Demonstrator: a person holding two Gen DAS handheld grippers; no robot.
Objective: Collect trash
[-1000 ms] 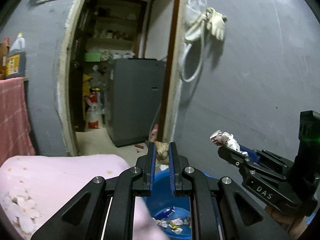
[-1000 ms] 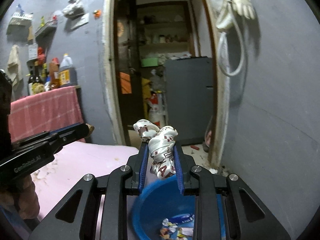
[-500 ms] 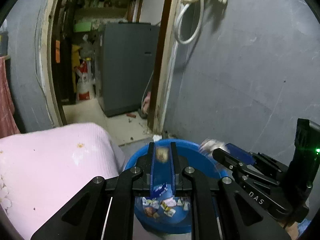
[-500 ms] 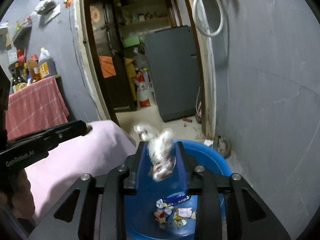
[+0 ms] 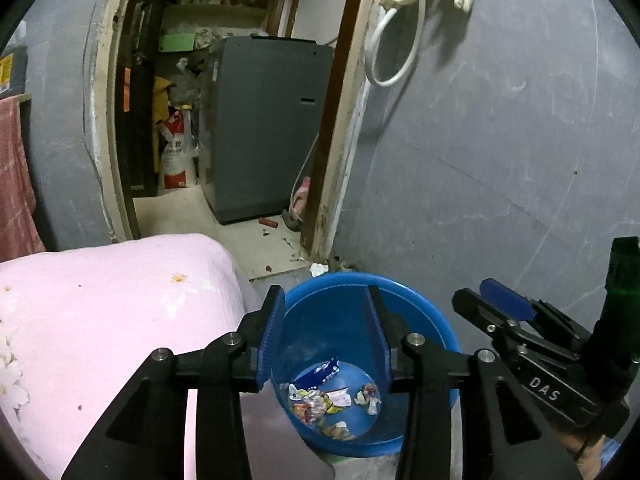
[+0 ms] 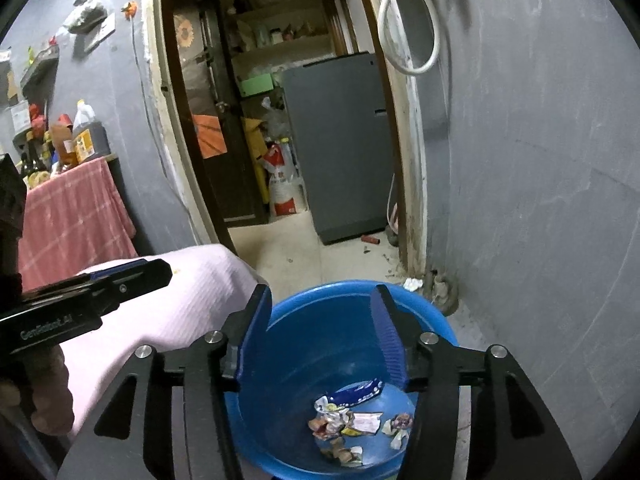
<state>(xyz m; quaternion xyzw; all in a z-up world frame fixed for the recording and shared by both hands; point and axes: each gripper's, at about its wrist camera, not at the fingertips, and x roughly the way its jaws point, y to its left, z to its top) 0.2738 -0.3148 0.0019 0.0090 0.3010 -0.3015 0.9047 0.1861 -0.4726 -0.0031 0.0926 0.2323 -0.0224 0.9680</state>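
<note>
Left wrist: "DAS" on right gripper [image 5: 476, 300]

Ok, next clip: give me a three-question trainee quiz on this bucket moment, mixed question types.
1. True or false: the left gripper is shut on a scrap of trash.
2. Multiple choice: the wrappers lie A) on the pink cloth, B) at the bottom of the blue bucket, C) on the floor in the doorway.
3. Short answer: what small white thing lies on the floor just beyond the blue bucket, near the door frame?

Key
1. False: both it and the right gripper are open and empty above the bucket.
2. B
3. A crumpled white scrap, outside the bucket.
</note>
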